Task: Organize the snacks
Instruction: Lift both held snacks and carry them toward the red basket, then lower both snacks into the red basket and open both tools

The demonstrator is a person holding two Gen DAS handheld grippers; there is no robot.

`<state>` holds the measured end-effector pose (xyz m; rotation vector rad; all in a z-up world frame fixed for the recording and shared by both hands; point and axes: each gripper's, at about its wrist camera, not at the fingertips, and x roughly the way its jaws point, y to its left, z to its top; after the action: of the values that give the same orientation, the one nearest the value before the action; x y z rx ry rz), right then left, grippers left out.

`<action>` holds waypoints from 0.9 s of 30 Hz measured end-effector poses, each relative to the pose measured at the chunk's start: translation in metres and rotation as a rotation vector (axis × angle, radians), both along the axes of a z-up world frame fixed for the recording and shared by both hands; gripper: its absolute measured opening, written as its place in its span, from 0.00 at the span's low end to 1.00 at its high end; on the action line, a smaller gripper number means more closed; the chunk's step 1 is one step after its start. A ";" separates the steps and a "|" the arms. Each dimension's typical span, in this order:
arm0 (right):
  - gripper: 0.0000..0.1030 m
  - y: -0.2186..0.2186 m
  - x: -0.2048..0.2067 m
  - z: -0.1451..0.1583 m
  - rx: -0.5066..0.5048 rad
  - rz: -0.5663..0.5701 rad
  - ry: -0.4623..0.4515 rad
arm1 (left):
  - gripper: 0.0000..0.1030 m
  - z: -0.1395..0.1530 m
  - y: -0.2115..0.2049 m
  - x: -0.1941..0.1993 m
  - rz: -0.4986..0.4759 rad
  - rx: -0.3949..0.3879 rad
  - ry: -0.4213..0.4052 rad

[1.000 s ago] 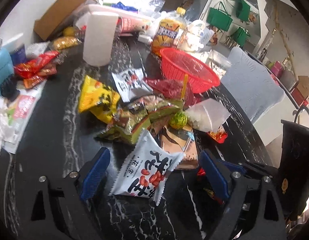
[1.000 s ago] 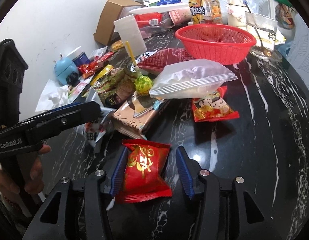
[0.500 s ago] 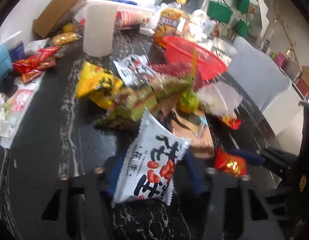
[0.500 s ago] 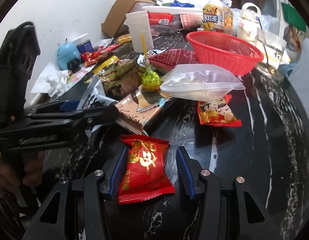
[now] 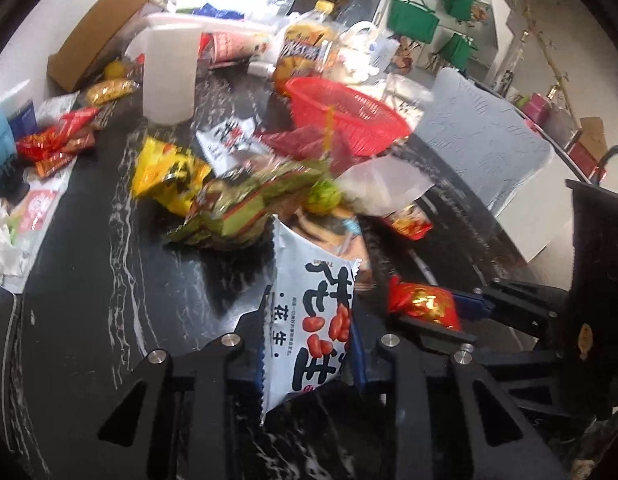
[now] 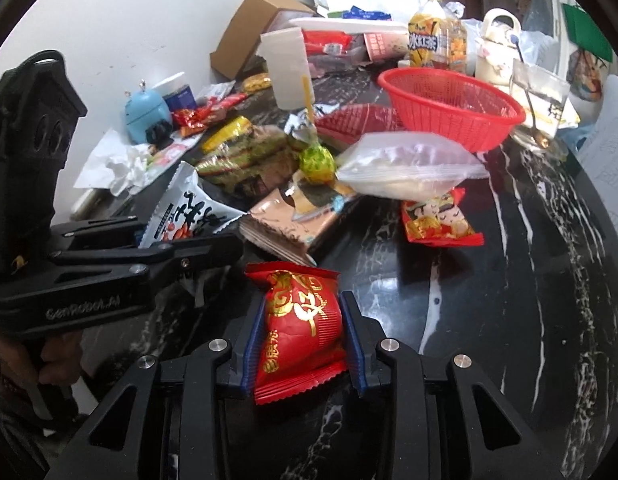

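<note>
My left gripper [image 5: 309, 344] is shut on a white peanut packet [image 5: 313, 320] and holds it upright, lifted off the black marble table [image 5: 109, 280]; the packet also shows in the right wrist view [image 6: 185, 216]. My right gripper [image 6: 303, 336] is shut on a red snack packet with gold print [image 6: 301, 324], which also shows in the left wrist view [image 5: 423, 304]. A red mesh basket [image 6: 449, 108] stands at the back of the table, also in the left wrist view [image 5: 349, 116]. A pile of snacks [image 5: 237, 208] lies between the grippers and the basket.
A clear zip bag [image 6: 409, 168], a green lollipop [image 6: 317, 164], a small red packet [image 6: 437, 220] and a brown flat packet [image 6: 293, 220] lie ahead. A white cup [image 5: 169, 76], a bottle [image 6: 437, 40], a cardboard box [image 6: 253, 20] and a glass [image 6: 541, 100] stand behind.
Both grippers have closed on their packets. The left one lifted the peanut packet off the table and turned it upright. The right one squeezed the red packet.
</note>
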<state>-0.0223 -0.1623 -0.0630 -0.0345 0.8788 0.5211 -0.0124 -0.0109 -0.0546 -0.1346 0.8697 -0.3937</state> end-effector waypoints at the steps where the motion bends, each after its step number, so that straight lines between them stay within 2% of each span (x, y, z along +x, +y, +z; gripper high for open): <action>1: 0.34 -0.001 -0.001 0.002 0.010 0.001 0.000 | 0.29 0.003 -0.002 -0.001 -0.006 -0.002 -0.004; 4: 0.34 -0.003 -0.003 0.010 0.020 0.001 -0.004 | 0.29 0.014 -0.008 -0.004 -0.026 -0.010 -0.023; 12: 0.34 -0.012 -0.002 0.045 -0.037 -0.017 -0.097 | 0.29 0.047 -0.022 0.003 -0.088 -0.027 -0.071; 15: 0.34 -0.017 0.008 0.056 -0.029 -0.022 -0.104 | 0.29 0.061 -0.028 0.016 -0.114 -0.050 -0.075; 19: 0.34 -0.023 0.023 0.073 -0.040 -0.035 -0.133 | 0.29 0.078 -0.038 0.033 -0.114 -0.025 -0.109; 22: 0.34 -0.028 0.036 0.085 -0.061 -0.053 -0.171 | 0.29 0.085 -0.043 0.048 -0.118 -0.037 -0.104; 27: 0.34 -0.041 0.061 0.099 -0.064 -0.082 -0.207 | 0.29 0.100 -0.050 0.074 -0.117 -0.024 -0.151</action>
<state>0.0383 -0.2033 0.0358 -0.1082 0.6913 0.4046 0.0612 -0.0608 0.0458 -0.0754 0.7261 -0.5178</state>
